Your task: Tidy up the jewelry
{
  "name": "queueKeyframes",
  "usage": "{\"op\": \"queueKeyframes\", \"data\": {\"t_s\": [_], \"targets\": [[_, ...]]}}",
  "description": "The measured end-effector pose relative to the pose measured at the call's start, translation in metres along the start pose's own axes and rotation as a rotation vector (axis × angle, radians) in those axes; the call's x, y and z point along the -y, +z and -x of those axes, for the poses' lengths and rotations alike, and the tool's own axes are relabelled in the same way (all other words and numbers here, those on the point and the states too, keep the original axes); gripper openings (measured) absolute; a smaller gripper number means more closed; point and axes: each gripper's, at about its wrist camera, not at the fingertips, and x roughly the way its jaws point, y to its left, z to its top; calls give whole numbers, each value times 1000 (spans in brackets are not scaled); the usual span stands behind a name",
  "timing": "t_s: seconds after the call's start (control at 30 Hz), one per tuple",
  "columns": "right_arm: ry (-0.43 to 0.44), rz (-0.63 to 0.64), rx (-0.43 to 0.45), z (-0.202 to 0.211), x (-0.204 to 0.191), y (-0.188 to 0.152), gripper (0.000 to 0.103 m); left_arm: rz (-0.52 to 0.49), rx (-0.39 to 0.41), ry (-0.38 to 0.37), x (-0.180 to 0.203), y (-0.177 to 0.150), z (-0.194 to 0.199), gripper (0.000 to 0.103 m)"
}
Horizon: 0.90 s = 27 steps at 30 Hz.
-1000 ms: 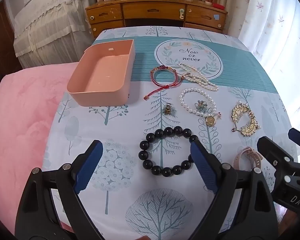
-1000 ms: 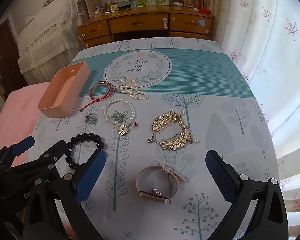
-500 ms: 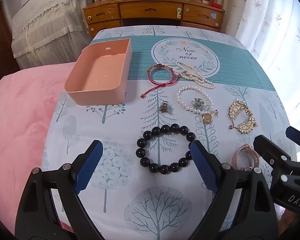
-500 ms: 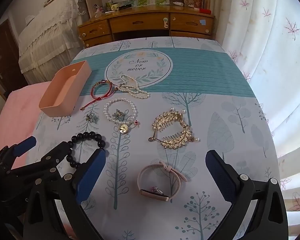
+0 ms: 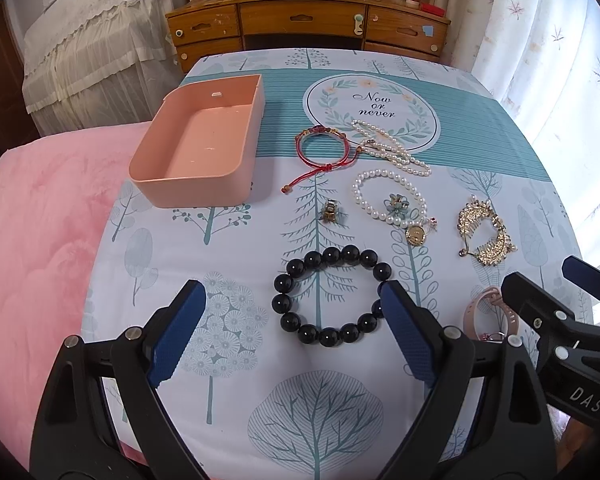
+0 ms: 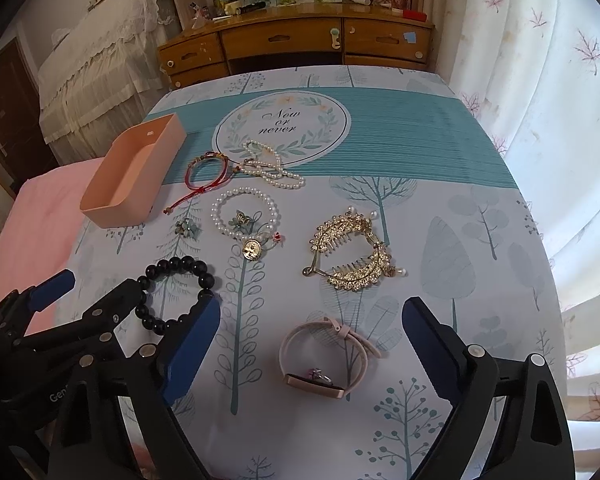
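Jewelry lies spread on a tree-print tablecloth. A black bead bracelet [image 5: 331, 295] lies just ahead of my open, empty left gripper [image 5: 291, 332], nearer its right finger. It also shows in the right wrist view [image 6: 175, 294]. A pink watch [image 6: 326, 360] lies between the fingers of my open, empty right gripper [image 6: 312, 356]. Further off lie gold leaf hair combs [image 6: 350, 254], a pearl bracelet with a coin charm [image 6: 245, 216], a pearl necklace [image 6: 269, 166], a red cord bracelet [image 5: 322, 148] and a small clip [image 5: 329, 211]. An empty pink box [image 5: 203, 144] stands at the far left.
A pink blanket [image 5: 35, 248] lies along the table's left side. A wooden dresser [image 5: 308, 24] stands behind the table, a lace-covered bed [image 5: 91, 40] at the back left, and a white curtain [image 6: 540, 80] hangs on the right.
Both grippers have drawn back a little toward the near edge; the black bracelet now lies slightly further ahead of the left gripper. Nothing was picked up or moved.
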Motion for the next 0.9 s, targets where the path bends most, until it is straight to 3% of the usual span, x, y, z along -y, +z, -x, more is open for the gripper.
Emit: {"op": "queueKeyframes", "data": {"t_s": [0.9], "targets": [[12, 0, -3, -2, -2, -3, 88, -5, -4, -6, 3, -1, 4, 88]]}}
